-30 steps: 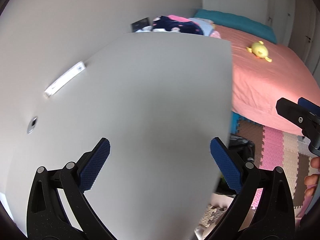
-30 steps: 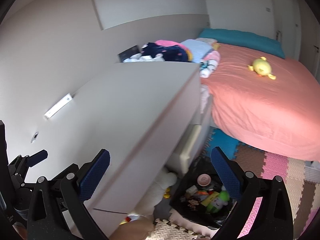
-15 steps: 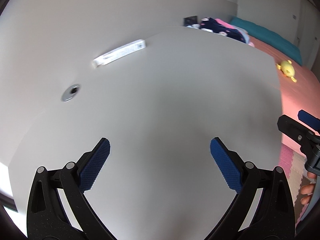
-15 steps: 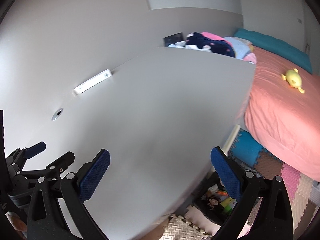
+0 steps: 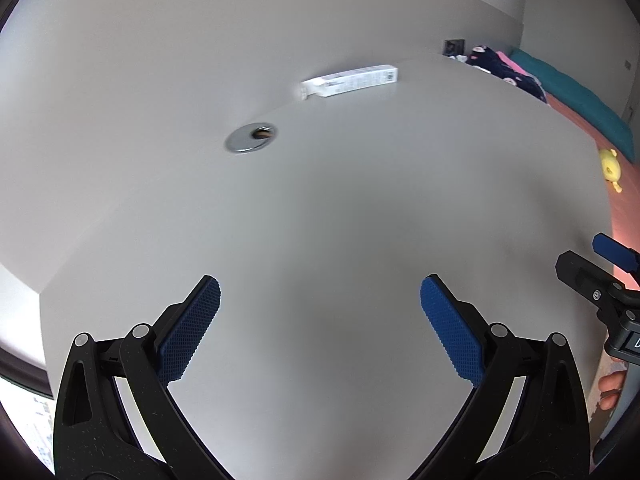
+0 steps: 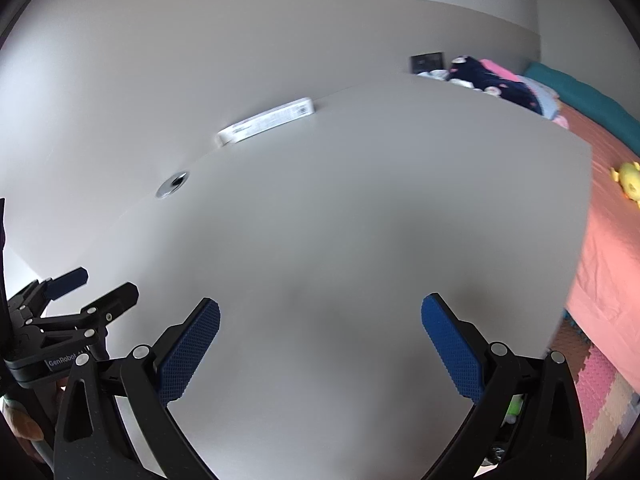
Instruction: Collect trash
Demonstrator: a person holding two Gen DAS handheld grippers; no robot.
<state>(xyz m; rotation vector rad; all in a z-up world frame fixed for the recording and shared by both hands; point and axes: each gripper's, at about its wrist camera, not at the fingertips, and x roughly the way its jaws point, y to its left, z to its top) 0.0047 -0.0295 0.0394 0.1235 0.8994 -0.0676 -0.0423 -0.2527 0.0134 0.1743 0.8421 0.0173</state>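
Wrapper (image 5: 349, 80), white and long with small print too fine to read, lies at the far edge of the grey surface (image 5: 320, 220) against the wall in the left wrist view; a round metal grommet (image 5: 251, 138) sits near it on the left. Left gripper (image 5: 320, 320) hovers spread wide, holding nothing. Beyond the surface, a bed (image 5: 616, 216) carries a yellow toy (image 5: 610, 164).

Right wrist view: the wrapper (image 6: 266, 121) lies far from the right gripper (image 6: 320, 344), likewise spread wide. "GenRobot" is partly readable on the left gripper (image 6: 88, 290). Foam floor mats (image 6: 600, 400) appear lower right.
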